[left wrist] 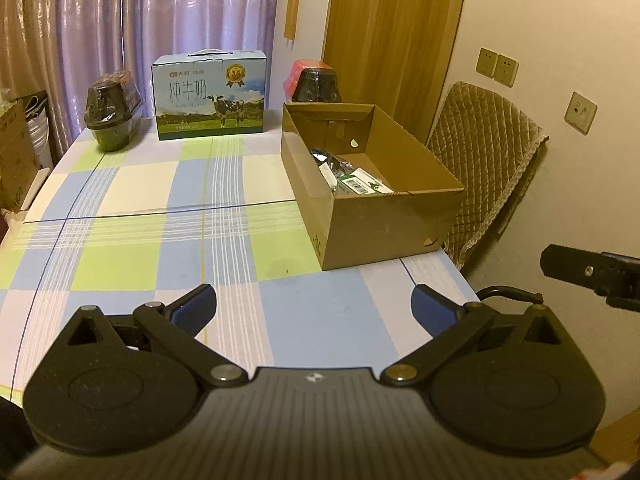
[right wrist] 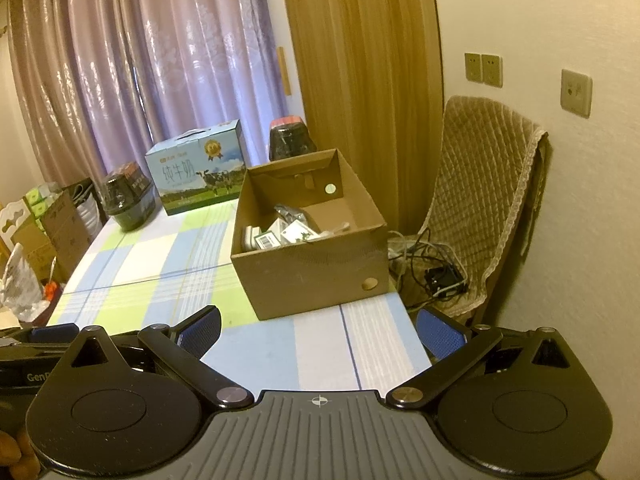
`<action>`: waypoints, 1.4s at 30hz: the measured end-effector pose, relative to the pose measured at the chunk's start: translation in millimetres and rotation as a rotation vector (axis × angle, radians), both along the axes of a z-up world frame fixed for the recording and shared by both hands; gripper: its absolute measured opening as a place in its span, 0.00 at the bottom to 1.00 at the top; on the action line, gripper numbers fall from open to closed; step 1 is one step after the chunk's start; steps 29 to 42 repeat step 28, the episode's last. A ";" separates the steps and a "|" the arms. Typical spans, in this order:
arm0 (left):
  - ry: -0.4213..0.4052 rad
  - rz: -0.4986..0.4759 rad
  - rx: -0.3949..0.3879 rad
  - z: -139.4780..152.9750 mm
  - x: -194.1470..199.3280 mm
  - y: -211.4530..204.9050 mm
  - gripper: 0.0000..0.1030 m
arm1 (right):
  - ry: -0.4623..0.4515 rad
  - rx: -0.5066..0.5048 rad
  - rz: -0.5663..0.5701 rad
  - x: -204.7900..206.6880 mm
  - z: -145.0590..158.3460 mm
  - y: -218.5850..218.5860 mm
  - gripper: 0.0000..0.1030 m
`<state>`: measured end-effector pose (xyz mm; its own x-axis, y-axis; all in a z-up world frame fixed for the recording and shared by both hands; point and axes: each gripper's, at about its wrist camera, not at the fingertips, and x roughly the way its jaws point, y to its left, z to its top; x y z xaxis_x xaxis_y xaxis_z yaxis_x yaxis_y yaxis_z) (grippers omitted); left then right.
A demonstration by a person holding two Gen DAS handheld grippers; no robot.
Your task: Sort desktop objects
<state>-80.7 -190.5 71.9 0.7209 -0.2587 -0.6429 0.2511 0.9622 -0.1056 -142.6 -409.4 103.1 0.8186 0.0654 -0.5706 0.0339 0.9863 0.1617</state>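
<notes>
A home: curtains [left wrist: 120, 20], checked tablecloth [left wrist: 160, 200], padded chair [left wrist: 480, 168].

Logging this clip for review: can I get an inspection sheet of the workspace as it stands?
Surface: checked tablecloth, mostly bare.
Job's things: cardboard box open, small packets inside.
Clutter: milk carton and two dark wrapped jars at the far edge.
Grippers: left tongs and right tongs open, holding nothing.
Cables: tangle of cables on the chair seat.
Surroundings: curtains, padded chair, wall sockets.
</notes>
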 end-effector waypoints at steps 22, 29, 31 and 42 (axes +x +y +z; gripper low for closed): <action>0.001 -0.007 -0.004 -2.0 -0.2 -0.5 0.99 | -0.006 -0.015 0.000 -2.0 0.6 2.3 0.98; -0.018 -0.002 0.003 -3.1 -2.5 0.0 0.99 | -0.004 -0.014 0.000 -2.0 0.4 1.5 0.98; -0.018 -0.002 0.003 -3.1 -2.5 0.0 0.99 | -0.004 -0.014 0.000 -2.0 0.4 1.5 0.98; -0.018 -0.002 0.003 -3.1 -2.5 0.0 0.99 | -0.004 -0.014 0.000 -2.0 0.4 1.5 0.98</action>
